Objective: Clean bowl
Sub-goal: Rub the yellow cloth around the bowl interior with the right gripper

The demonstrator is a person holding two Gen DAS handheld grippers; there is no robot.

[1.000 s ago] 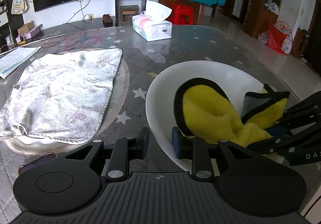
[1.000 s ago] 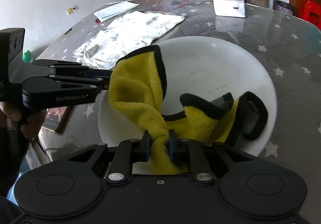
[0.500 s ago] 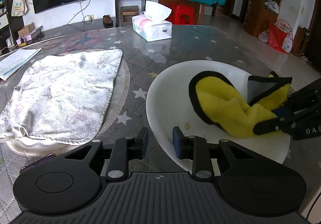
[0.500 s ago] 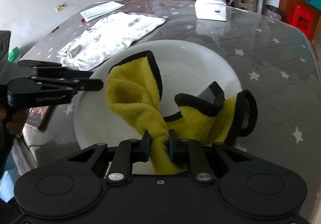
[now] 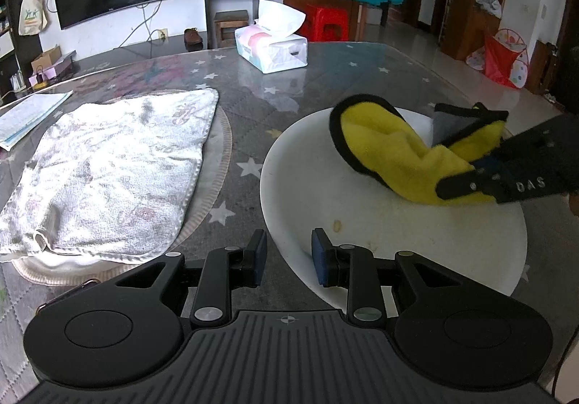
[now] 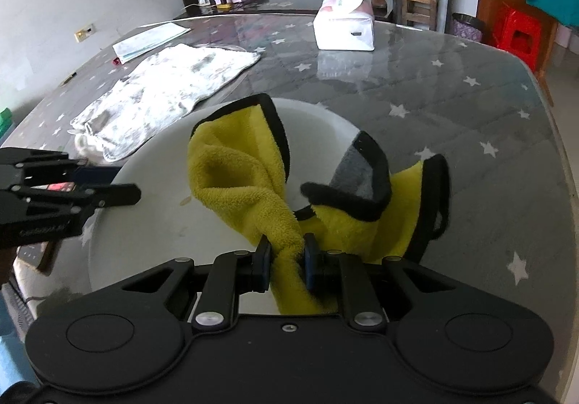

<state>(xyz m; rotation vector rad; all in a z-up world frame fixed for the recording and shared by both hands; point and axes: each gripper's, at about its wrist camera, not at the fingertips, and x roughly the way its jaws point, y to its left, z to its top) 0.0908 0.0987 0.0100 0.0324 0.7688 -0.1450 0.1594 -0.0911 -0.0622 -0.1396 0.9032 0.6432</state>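
Yellow cloth (image 6: pixel 253 187) bunched in right gripper (image 6: pixel 286 257), trailing across white bowl (image 6: pixel 159 223)

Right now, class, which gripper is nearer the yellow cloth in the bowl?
Right. The right gripper is clamped on the yellow cloth. The left gripper straddles the near rim of the white bowl, apart from the cloth.
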